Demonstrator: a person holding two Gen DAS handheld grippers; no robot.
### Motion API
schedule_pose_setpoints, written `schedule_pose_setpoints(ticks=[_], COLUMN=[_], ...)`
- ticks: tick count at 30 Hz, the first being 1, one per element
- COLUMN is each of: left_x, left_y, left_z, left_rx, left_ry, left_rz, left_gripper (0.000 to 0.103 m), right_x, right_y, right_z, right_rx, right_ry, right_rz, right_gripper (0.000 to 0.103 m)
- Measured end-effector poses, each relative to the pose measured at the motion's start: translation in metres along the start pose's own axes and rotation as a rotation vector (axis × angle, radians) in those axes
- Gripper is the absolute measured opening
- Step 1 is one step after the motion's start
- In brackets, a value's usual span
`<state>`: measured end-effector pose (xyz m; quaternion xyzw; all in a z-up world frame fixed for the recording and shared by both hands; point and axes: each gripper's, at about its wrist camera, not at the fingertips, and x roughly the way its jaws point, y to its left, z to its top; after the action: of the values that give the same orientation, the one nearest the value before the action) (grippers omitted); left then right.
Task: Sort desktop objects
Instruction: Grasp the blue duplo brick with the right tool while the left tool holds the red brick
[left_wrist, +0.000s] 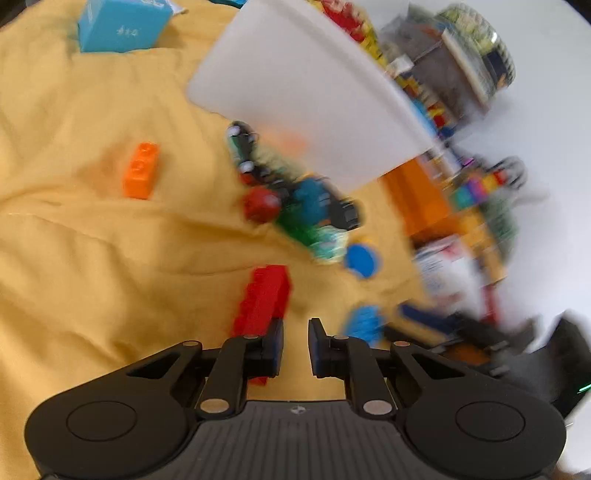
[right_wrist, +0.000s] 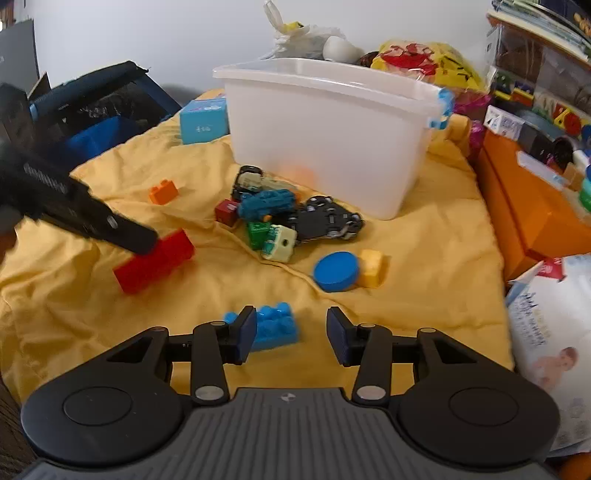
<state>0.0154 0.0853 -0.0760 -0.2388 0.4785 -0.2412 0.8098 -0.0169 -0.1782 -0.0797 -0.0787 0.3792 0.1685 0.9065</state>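
A long red brick lies on the yellow cloth; it also shows in the right wrist view. My left gripper is open with a narrow gap, and the brick sits under its left finger, outside the jaws. In the right wrist view the left gripper touches the brick's top. My right gripper is open and empty, with a light blue brick by its left finger. A white plastic bin stands behind a pile of toy cars and blocks.
An orange brick, a blue disc and a yellow block lie on the cloth. A blue box sits at the back left. An orange box and cluttered shelves stand at the right. A nappy pack lies near right.
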Motion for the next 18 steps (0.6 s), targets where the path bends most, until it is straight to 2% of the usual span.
schedule_pose_setpoints(ticks=[2, 3, 4, 5, 7, 10, 15, 18], left_x=[-0.009, -0.013, -0.013, -0.012, -0.008, -0.019, -0.013, 0.003], left_y=[-0.017, -0.027, -0.039, -0.045, -0.049, -0.056, -0.087, -0.096], left_z=[-0.002, -0.004, -0.006, -0.008, -0.010, -0.013, -0.037, -0.054], left_rx=[0.146, 0.240, 0.357, 0.433, 0.522, 0.555, 0.804, 0.935], left_ry=[-0.045, -0.069, -0.085, -0.088, -0.081, -0.124, -0.128, -0.100], left_rz=[0.105, 0.163, 0.258, 0.324, 0.426, 0.416, 0.487, 0.543], left_gripper=[0.014, 0.020, 0.026, 0.029, 0.029, 0.033, 0.035, 0.035], right_x=[0.000, 0.000, -0.001, -0.002, -0.004, -0.003, -0.004, -0.002], right_y=[0.002, 0.004, 0.005, 0.007, 0.010, 0.013, 0.016, 0.015], right_z=[0.002, 0.003, 0.004, 0.005, 0.006, 0.008, 0.008, 0.009], right_rx=[-0.002, -0.013, -0.031, -0.062, -0.134, -0.193, -0.236, -0.246], right_ry=[-0.007, -0.009, -0.013, -0.020, -0.024, -0.018, -0.021, -0.015], right_rz=[0.009, 0.005, -0.004, -0.011, -0.023, -0.038, -0.022, -0.012], right_gripper=[0.046, 0.046, 0.046, 0.047, 0.048, 0.048, 0.049, 0.050])
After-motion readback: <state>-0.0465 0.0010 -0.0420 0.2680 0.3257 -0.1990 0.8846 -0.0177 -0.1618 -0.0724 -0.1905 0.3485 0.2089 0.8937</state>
